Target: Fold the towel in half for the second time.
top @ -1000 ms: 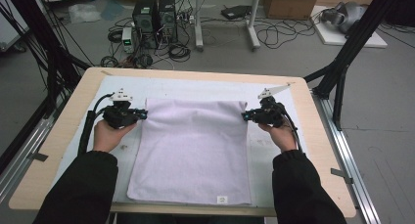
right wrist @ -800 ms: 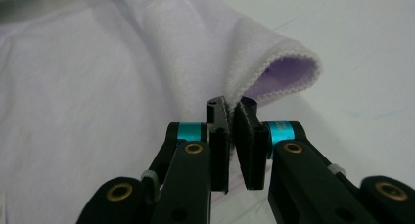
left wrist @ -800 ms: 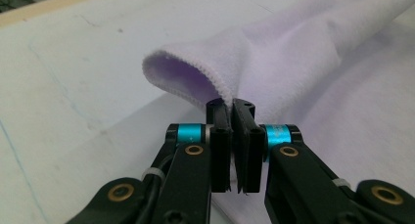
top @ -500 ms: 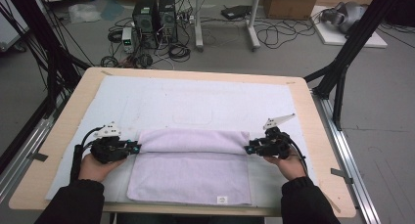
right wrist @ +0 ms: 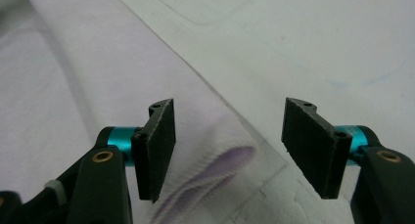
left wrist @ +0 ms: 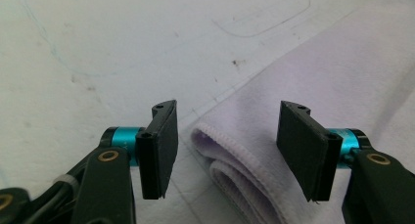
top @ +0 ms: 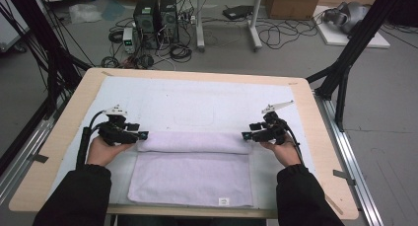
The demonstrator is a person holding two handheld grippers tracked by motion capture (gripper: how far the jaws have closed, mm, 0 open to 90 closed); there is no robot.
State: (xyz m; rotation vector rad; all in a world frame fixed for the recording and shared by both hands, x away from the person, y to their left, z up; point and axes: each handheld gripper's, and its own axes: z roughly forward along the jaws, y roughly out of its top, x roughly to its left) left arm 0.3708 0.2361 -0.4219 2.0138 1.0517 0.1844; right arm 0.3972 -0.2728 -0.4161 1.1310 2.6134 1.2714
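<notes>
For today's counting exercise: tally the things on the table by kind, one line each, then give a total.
Towel: 1, lilac, far part folded over
Mat: 1, white, under the towel
Tools: 2, left tool and right tool, both open at the fold's ends
Total: 4

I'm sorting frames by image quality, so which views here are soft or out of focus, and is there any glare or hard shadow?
High view: even light, no glare, slightly soft; the towel reads clearly. Left gripper view: the pads are sharp, the towel's folded edge fairly crisp, the mat beyond it soft. Right gripper view: the pads are sharp, the towel blurred; only a faint shadow in its fold.
</notes>
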